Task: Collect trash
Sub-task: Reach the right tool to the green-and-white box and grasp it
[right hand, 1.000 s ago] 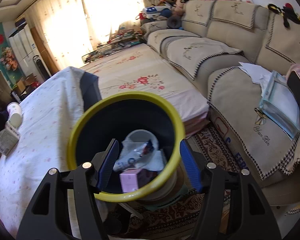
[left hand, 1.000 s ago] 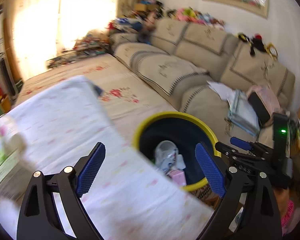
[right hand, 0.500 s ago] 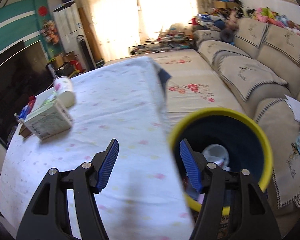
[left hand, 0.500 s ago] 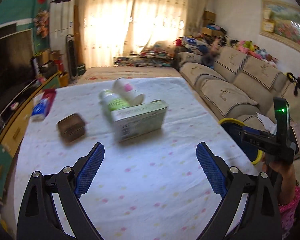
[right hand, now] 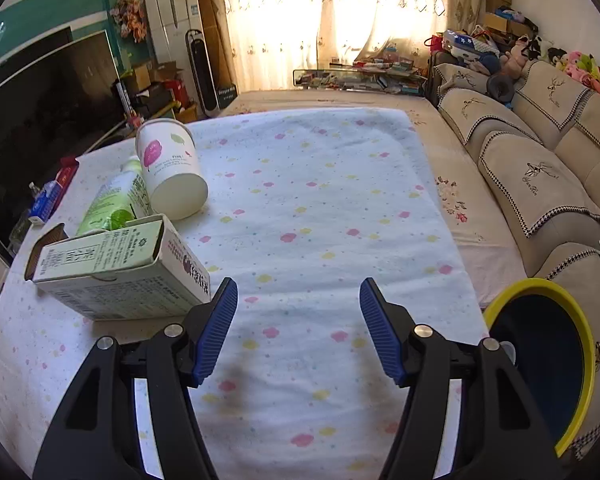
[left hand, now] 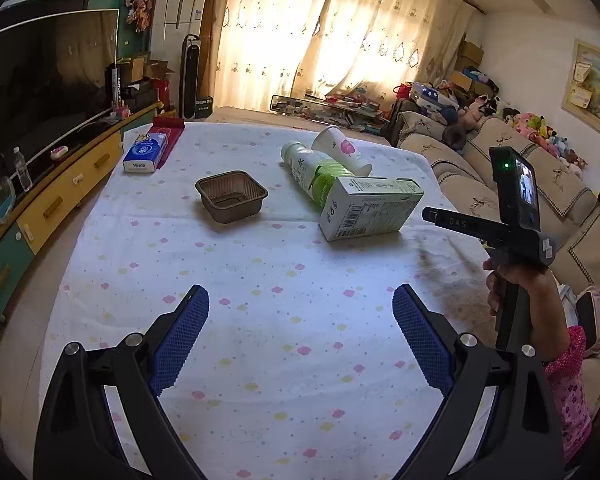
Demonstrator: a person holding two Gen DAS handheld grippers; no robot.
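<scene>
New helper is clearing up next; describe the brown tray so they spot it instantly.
Start at the table under the white dotted cloth. Left of the cluster of carton, green bottle and paper cup sits the brown tray: alone, upright, dark, ribbed, square and empty.

Sunlight glows through cream curtains (left hand: 332, 40) on the far wall. A beige sofa (right hand: 540, 152) lines the right side; a dark television (left hand: 40, 80) above a yellow-and-green cabinet (left hand: 40, 208) lines the left.
</scene>
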